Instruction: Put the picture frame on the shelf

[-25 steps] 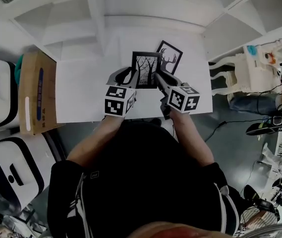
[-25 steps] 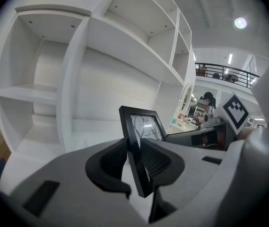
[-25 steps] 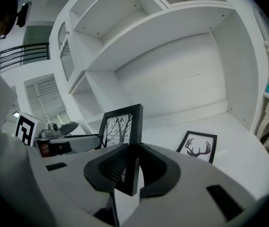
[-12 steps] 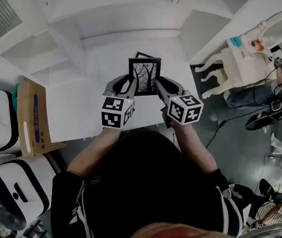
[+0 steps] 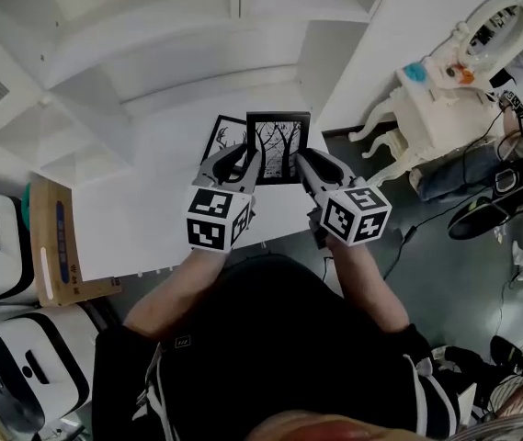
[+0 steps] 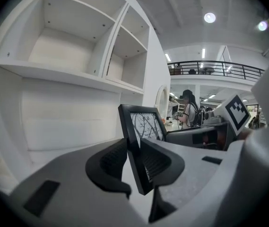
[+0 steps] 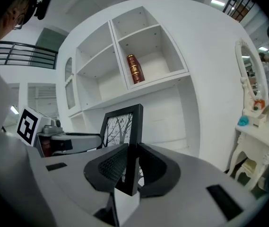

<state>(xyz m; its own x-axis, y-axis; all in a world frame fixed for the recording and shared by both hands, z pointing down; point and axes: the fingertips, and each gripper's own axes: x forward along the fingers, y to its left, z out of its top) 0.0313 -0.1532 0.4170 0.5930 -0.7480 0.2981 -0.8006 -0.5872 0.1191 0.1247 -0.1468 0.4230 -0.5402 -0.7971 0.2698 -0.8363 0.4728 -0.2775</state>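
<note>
A deer-print frame (image 5: 227,136) sits at the far edge of the desk (image 5: 142,219), left of the load, with the white shelf (image 5: 132,62) beyond. I hold the picture frame (image 5: 278,147), black with a bare-tree print, upright above that edge: the left gripper (image 5: 246,162) has its jaws clamped on the frame's left side, the right gripper (image 5: 308,161) on its right. Only the right gripper view shows a brown item (image 7: 134,68) in an upper shelf compartment.

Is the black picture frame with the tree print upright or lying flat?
Upright: left gripper and right gripper each clamp one side edge of the frame.
</note>
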